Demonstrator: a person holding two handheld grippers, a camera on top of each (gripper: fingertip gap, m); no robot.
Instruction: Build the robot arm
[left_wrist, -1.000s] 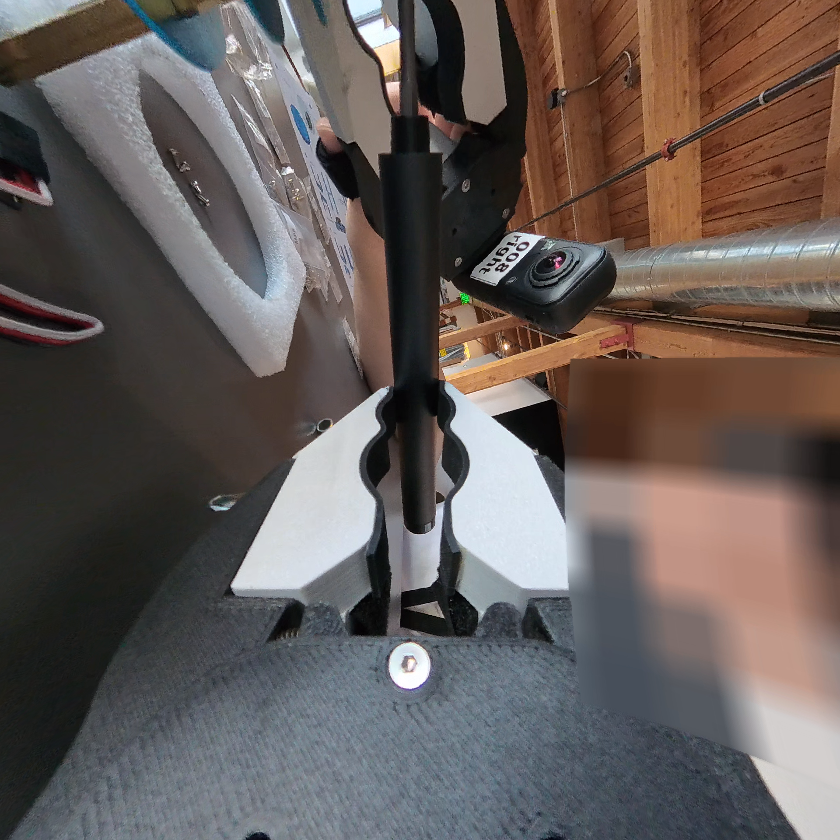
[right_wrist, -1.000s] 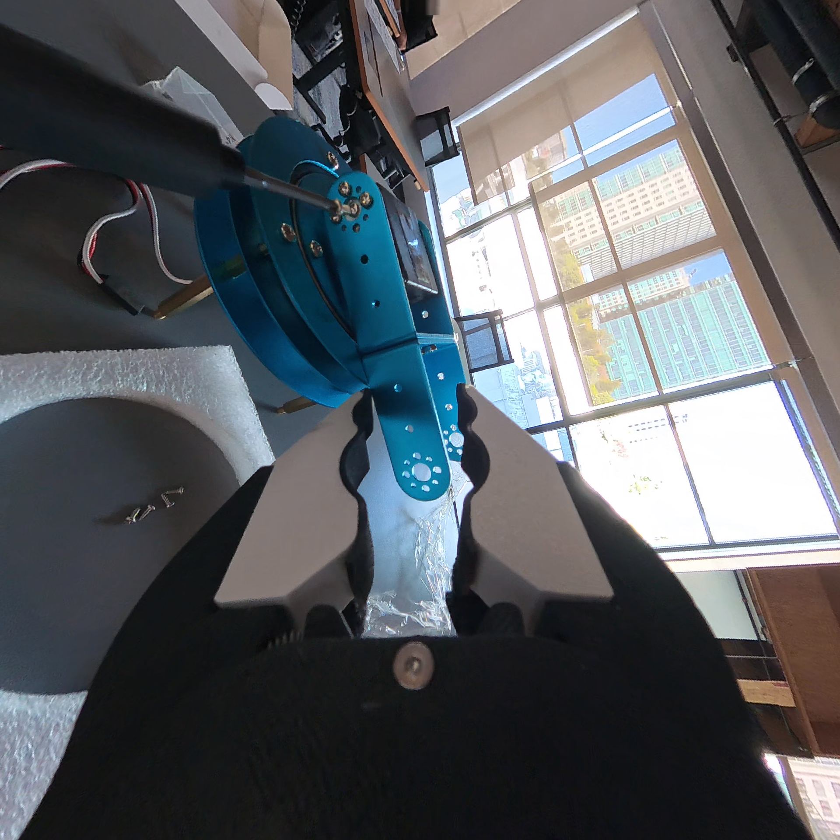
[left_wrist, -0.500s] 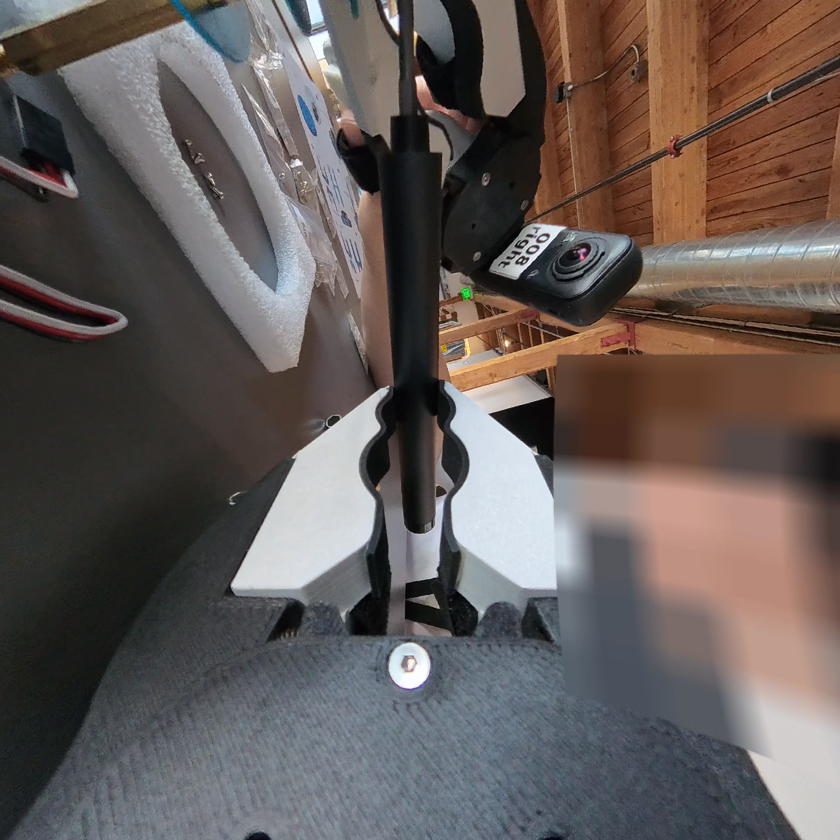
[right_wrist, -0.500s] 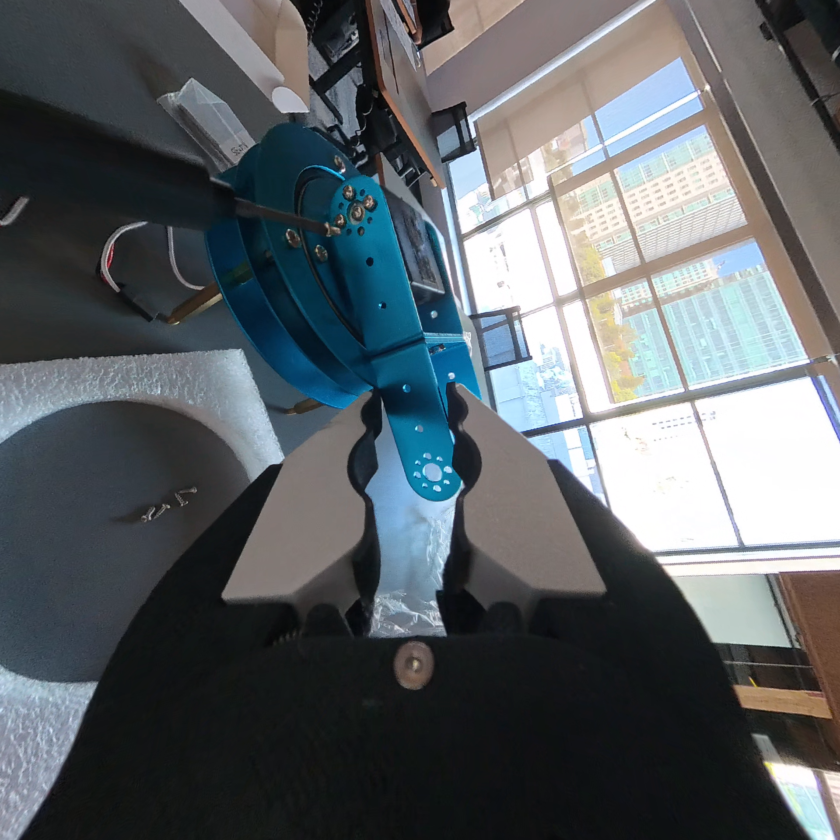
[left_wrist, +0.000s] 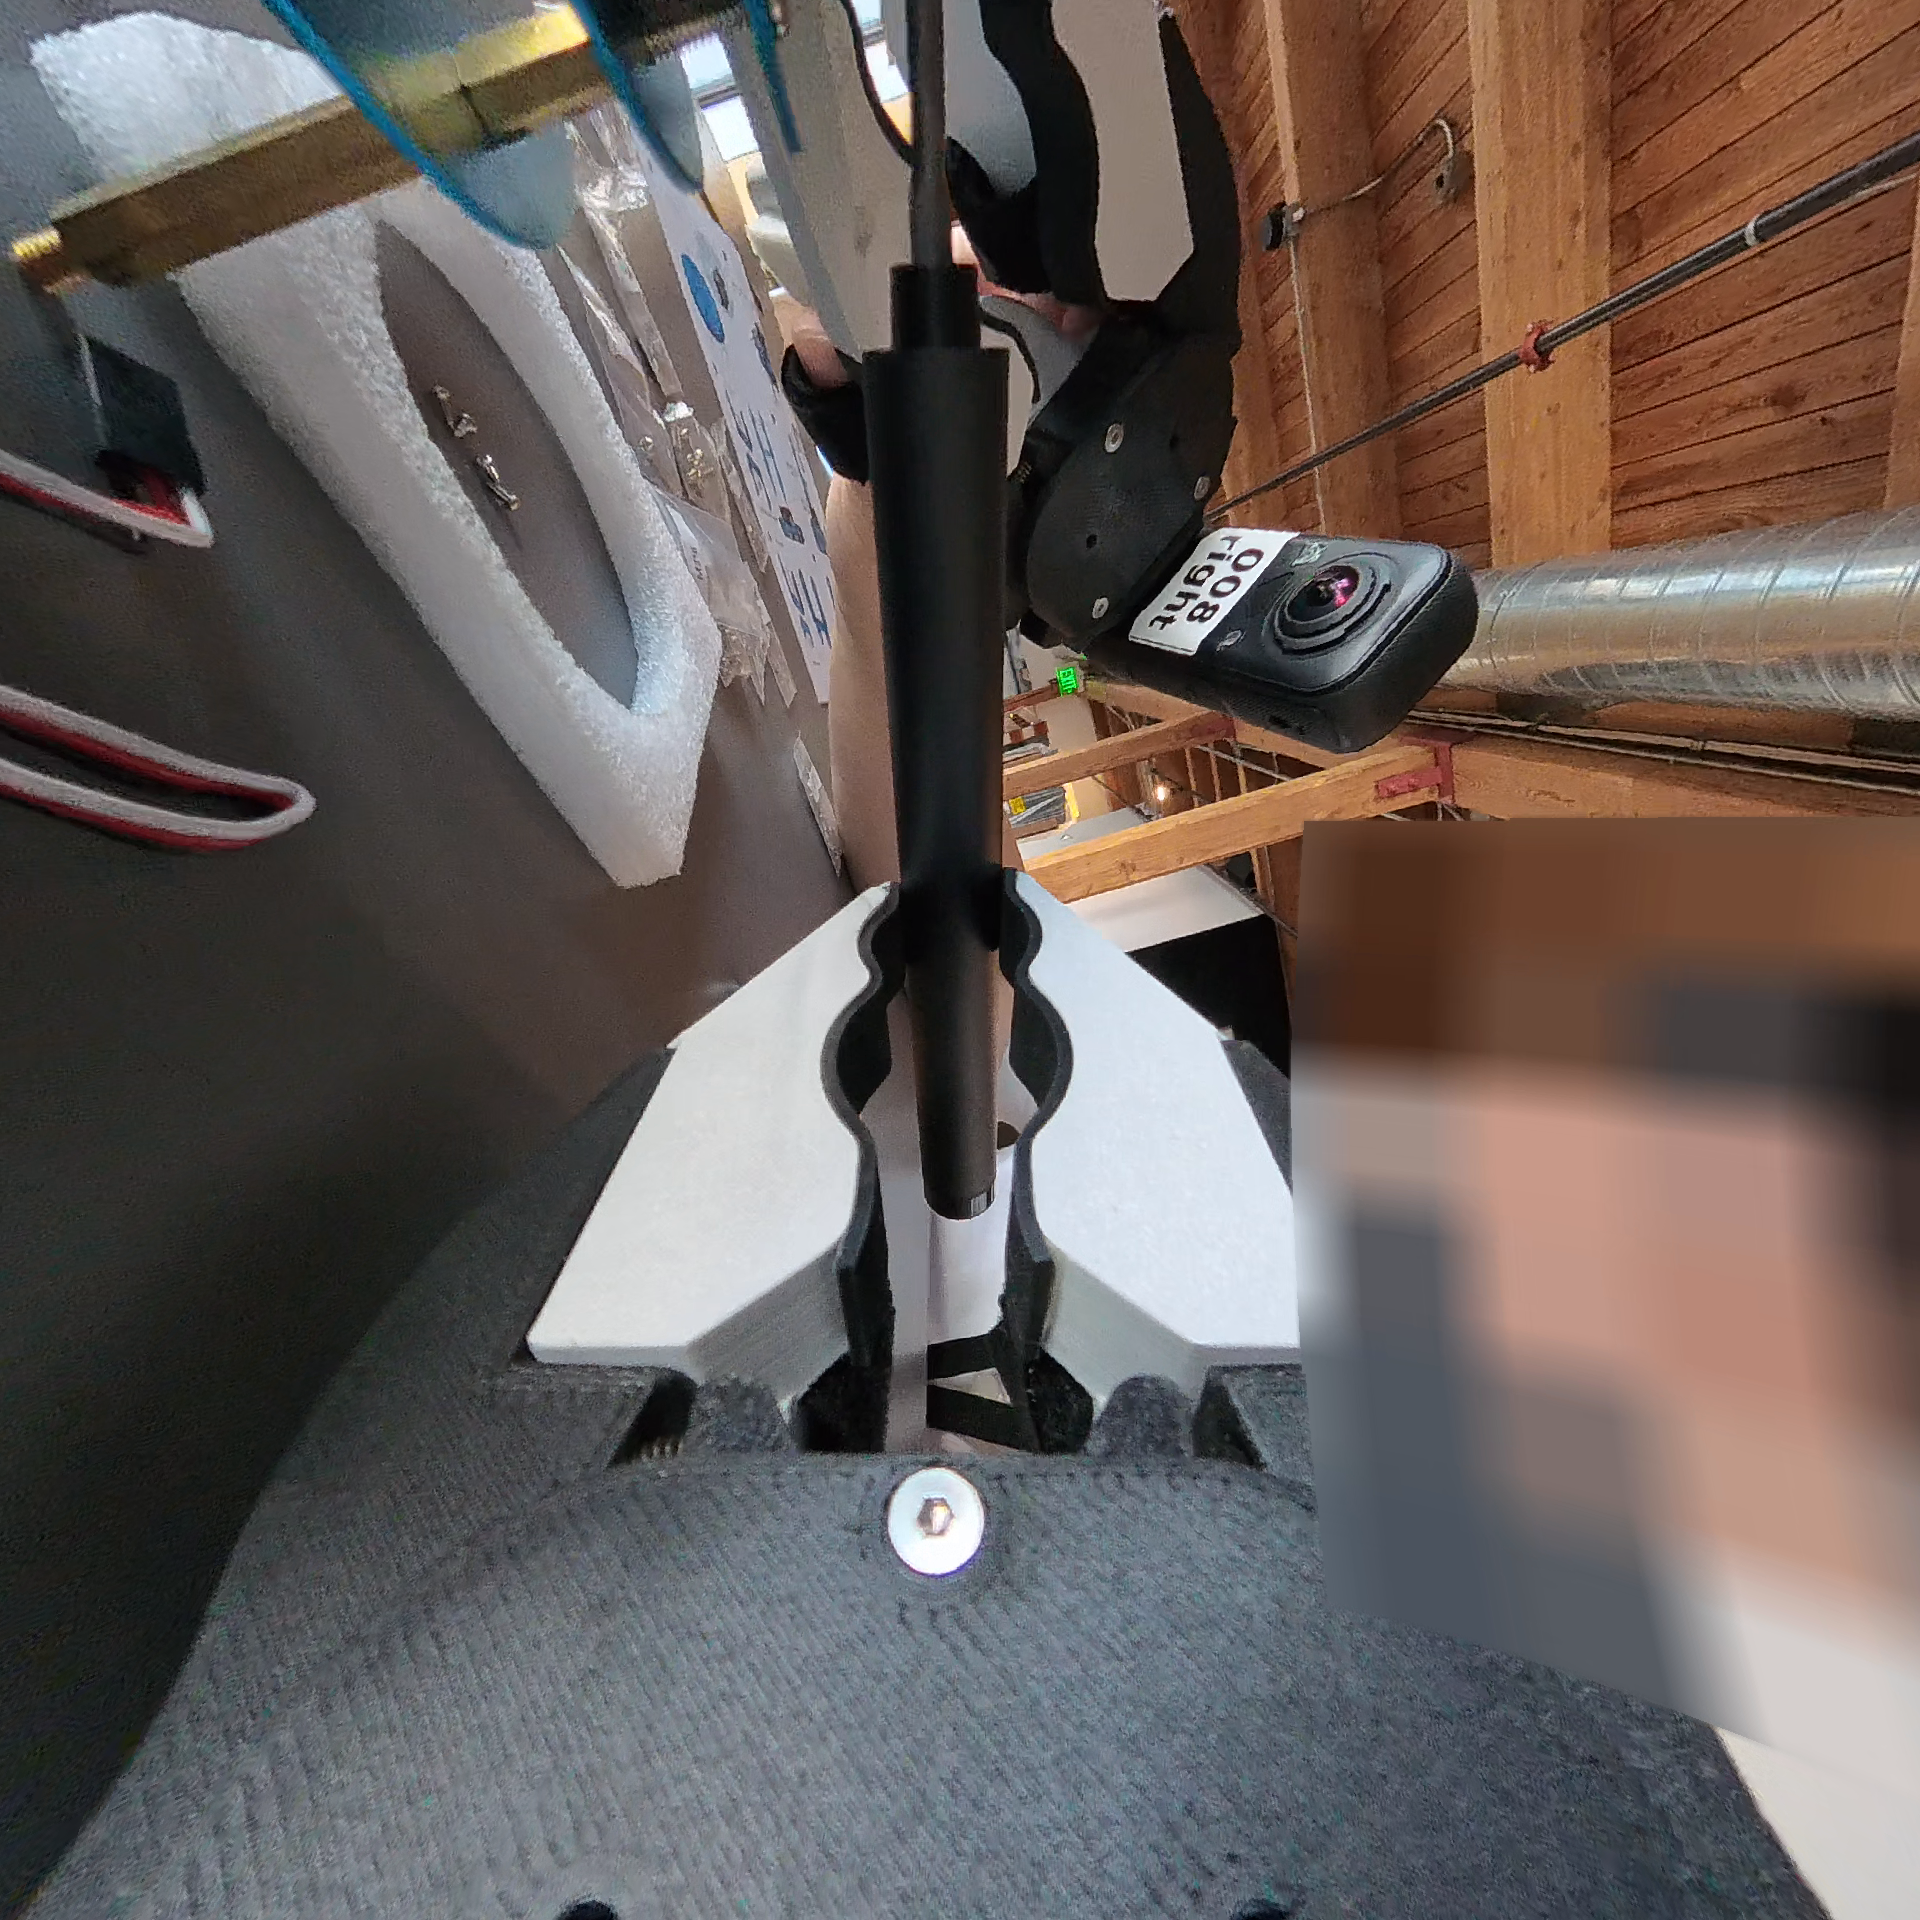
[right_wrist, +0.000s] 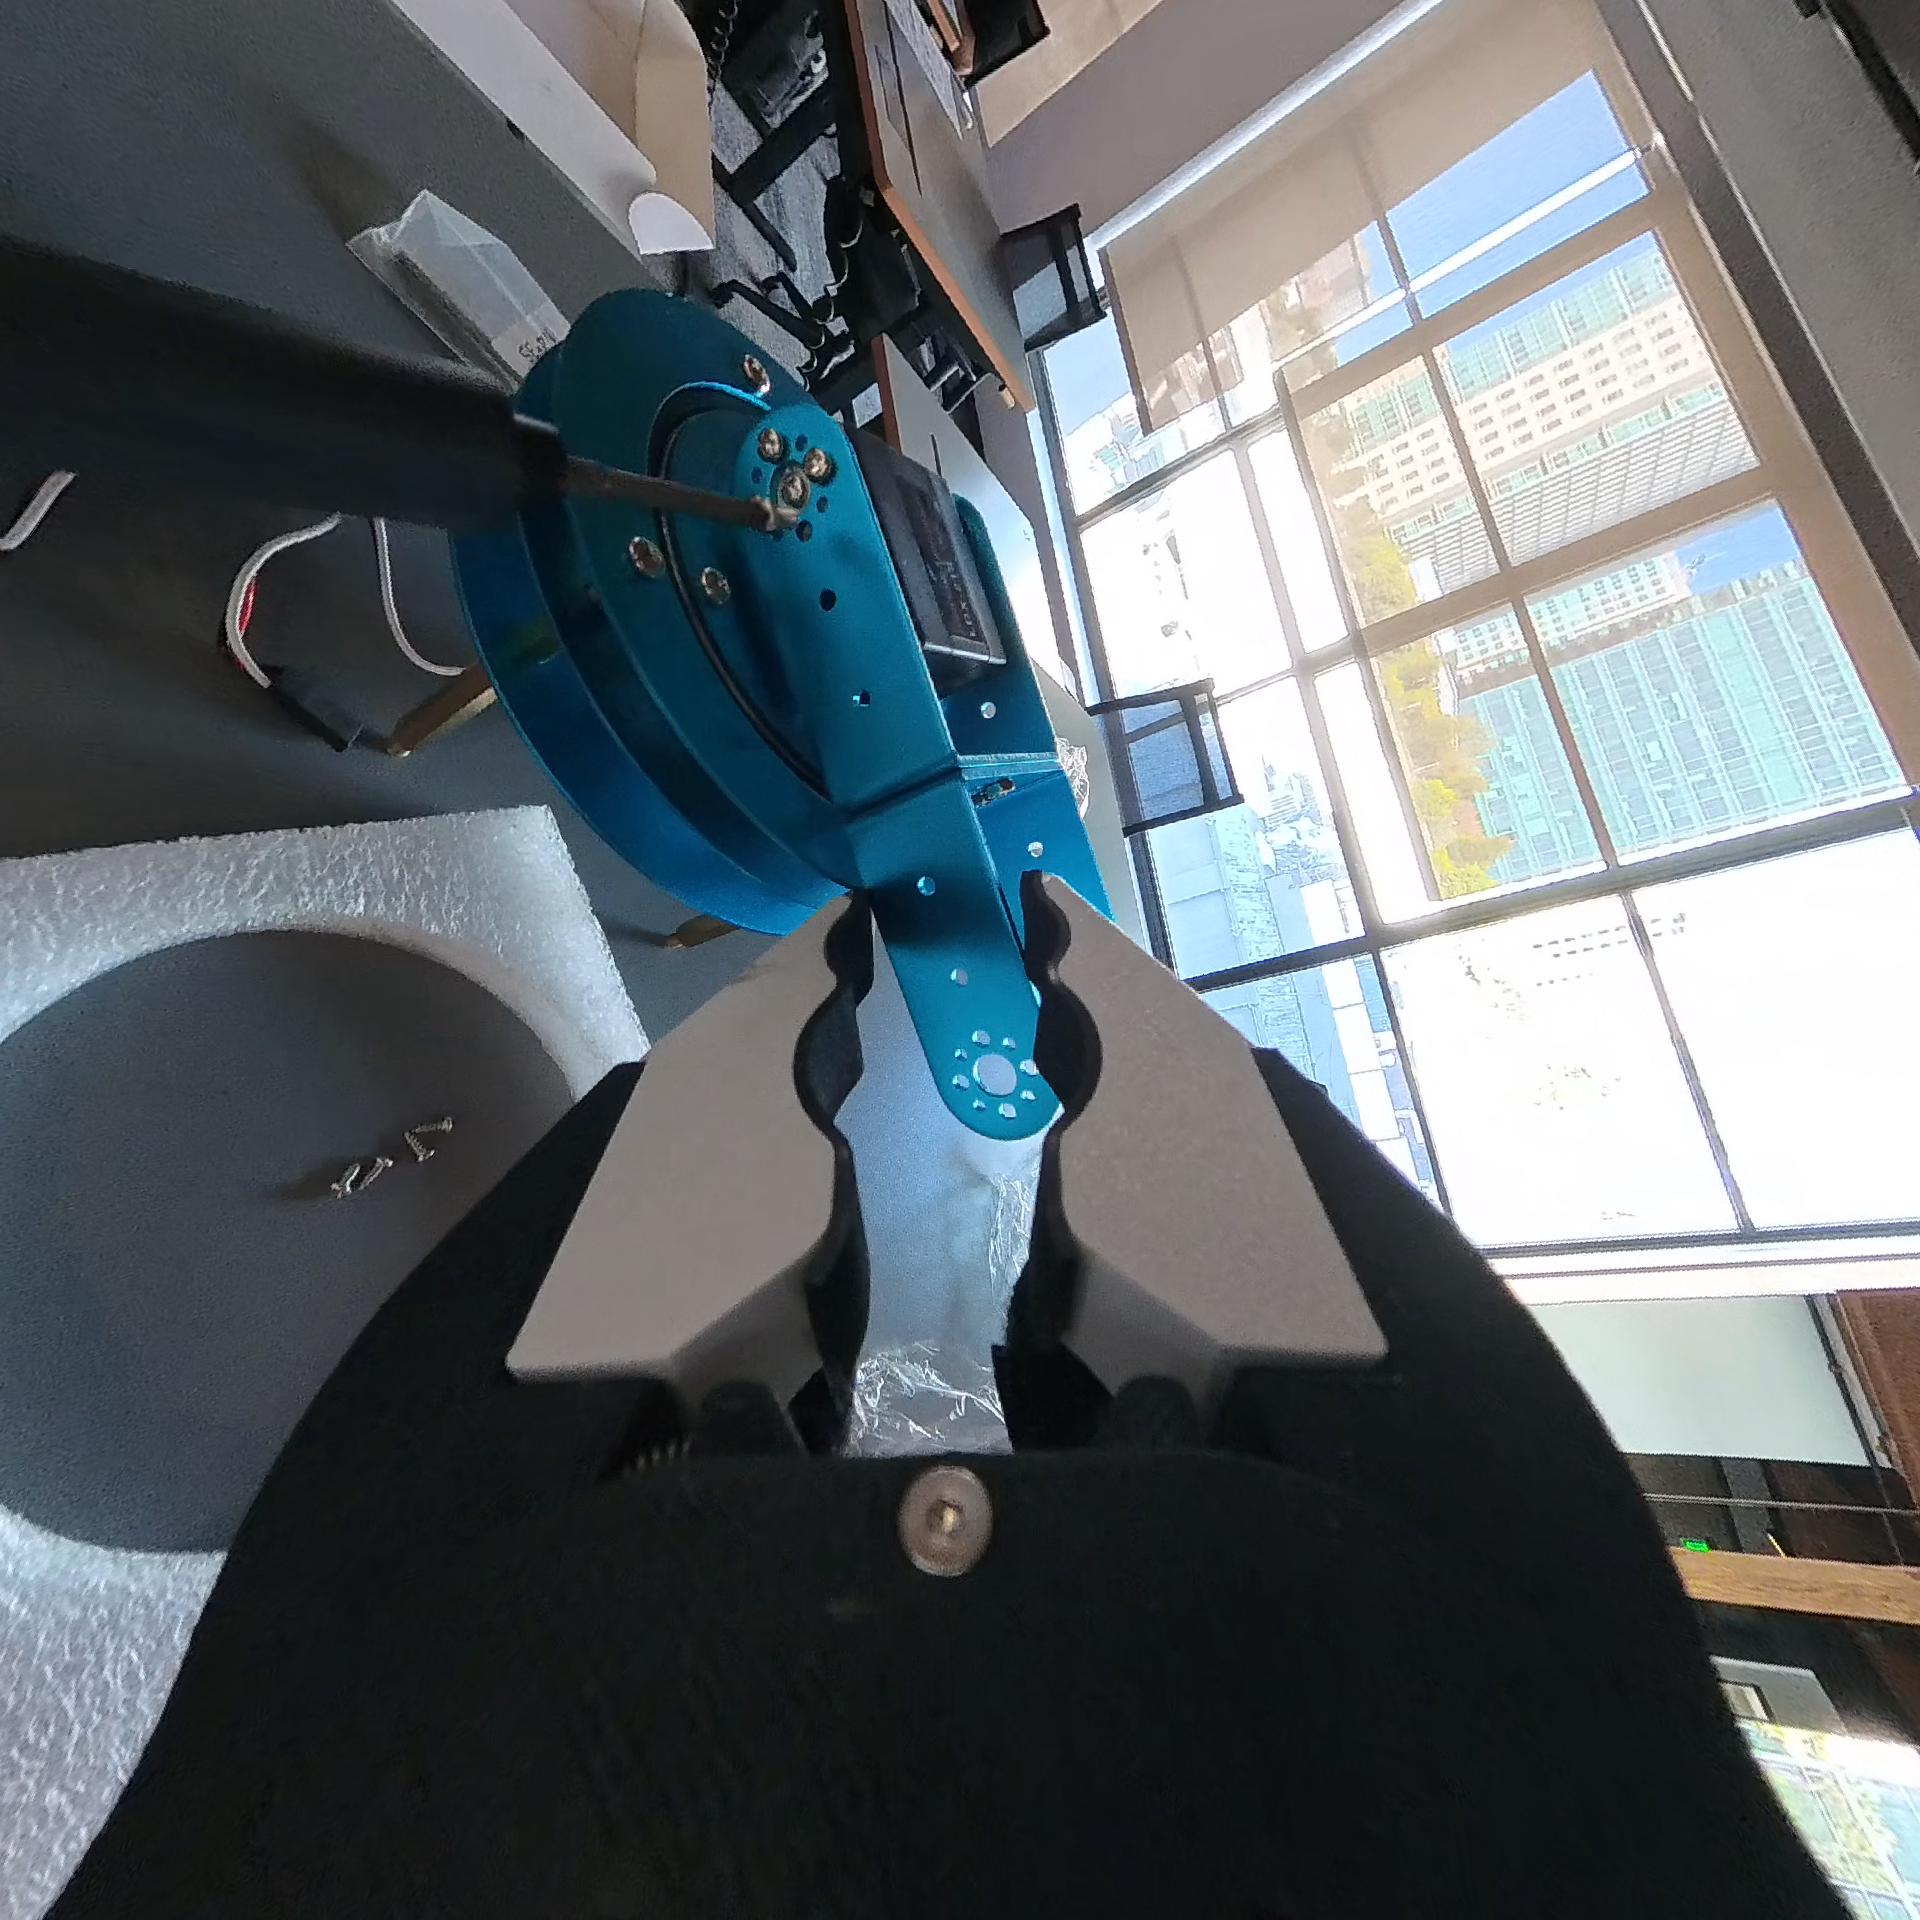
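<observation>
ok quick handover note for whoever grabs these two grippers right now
Left gripper: shut on the black screwdriver, its tip on a screw in the blue bracket's hub.
Right gripper: shut on the blue bracket arm, holding the blue round assembly tilted off the grey table.
Loose screws lie in the white foam ring.
Several hub screws are seated; how tight, cannot tell.
</observation>
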